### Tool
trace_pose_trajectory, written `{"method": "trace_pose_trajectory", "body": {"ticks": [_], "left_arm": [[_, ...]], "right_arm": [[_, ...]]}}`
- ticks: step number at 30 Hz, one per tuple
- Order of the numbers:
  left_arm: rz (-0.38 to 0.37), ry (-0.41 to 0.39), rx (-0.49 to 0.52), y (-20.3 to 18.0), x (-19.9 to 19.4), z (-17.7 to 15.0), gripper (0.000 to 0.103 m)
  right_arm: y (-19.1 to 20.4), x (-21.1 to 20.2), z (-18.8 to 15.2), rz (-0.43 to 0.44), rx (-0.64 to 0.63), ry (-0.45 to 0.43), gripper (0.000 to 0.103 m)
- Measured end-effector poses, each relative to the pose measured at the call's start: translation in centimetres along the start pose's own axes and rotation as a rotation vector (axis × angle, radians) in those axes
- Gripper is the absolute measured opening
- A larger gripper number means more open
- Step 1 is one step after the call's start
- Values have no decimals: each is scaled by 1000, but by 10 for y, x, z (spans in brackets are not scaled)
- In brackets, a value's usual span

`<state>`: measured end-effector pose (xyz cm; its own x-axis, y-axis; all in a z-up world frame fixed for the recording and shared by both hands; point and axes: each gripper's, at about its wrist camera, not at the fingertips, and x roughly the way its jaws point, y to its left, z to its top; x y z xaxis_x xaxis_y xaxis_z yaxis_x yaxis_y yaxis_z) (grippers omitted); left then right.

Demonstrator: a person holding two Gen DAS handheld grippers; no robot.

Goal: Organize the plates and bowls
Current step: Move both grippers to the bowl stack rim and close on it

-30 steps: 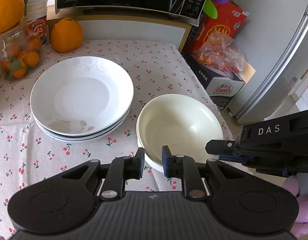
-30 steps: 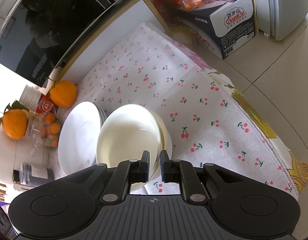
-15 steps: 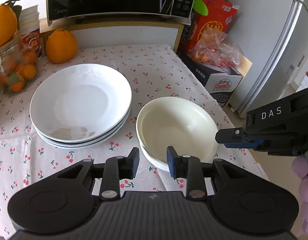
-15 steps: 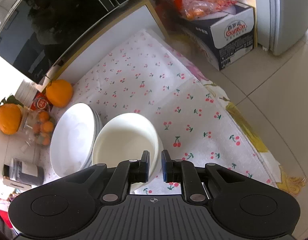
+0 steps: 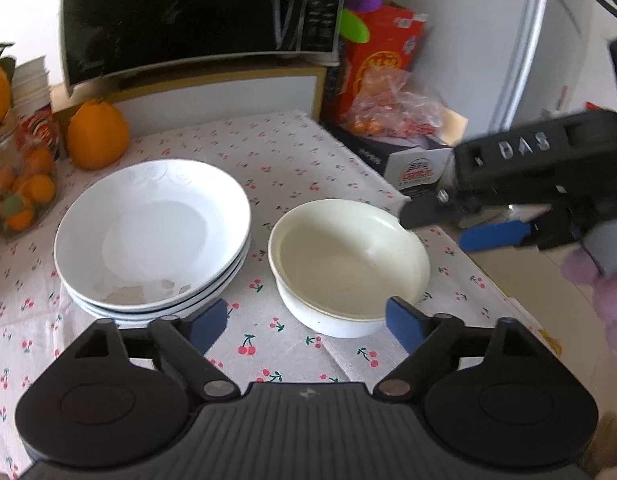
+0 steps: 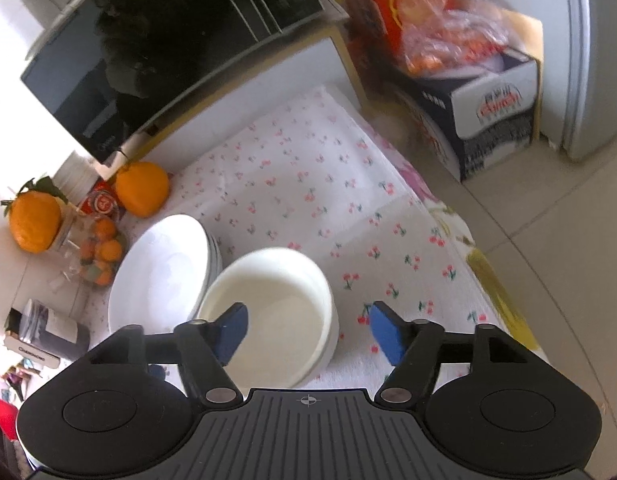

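Three white plates (image 5: pixel 152 236) are stacked on the cherry-print tablecloth (image 5: pixel 268 152). To their right a cream bowl (image 5: pixel 348 264) sits nested in a white bowl. My left gripper (image 5: pixel 306 324) hovers at the bowl's near side, its jaws opening and its blue pads (image 5: pixel 404 324) clear of the rim. The right gripper (image 5: pixel 434 230) comes in from the right at the bowl's far rim. In the right wrist view the right gripper (image 6: pixel 308 320) is opening too. One of its pads is over the bowl (image 6: pixel 276 300) and the other outside, neither pressing. The plates (image 6: pixel 164 272) lie left of it.
A black microwave (image 5: pixel 188 20) stands on a shelf behind the table. Large oranges (image 5: pixel 96 136) and a jar of small ones (image 5: pixel 20 192) crowd the back left. Right of the table edge are a red box (image 5: pixel 380 48), a bag of fruit (image 5: pixel 392 108) on a carton, and a fridge (image 5: pixel 548 40).
Both grippers were shut at the cream bowl's rim; now both stand wide apart and the bowl rests free on the table. Both wrists have rolled a little.
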<state>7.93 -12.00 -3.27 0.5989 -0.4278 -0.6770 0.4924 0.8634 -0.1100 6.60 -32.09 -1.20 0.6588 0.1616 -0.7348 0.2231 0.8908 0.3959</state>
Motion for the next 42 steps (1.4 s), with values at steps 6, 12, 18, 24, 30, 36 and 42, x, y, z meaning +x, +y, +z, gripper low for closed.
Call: {"method": "trace_pose_trajectory", "body": {"ticks": [6,12,18,24,30,36,42], "left_arm": [[-61,-34,85,-5,1,-8,99],[-107,-23,110,-3,11,-12,99],[-113,7,116,-3,24,-12,99],[-116,42,75,4,37,-9,97],[-128,50,35,8,45,-5,96],[-153,53,43,4,48,-5,88],[-178,62,58,2,48,-4,76]], "right_arm": [[0,0,1,15,-73,-77,81],[-8,10,1,26,-64,-90,81],[-15,27,-2,9,-36,-48,81],[-21,40,-4,-1,8,-5,81],[-20,47,-9,0,17,26,80],[-16,50,-11,7,13,43,65],[-12,56,-12,-18,2,98,23]]}}
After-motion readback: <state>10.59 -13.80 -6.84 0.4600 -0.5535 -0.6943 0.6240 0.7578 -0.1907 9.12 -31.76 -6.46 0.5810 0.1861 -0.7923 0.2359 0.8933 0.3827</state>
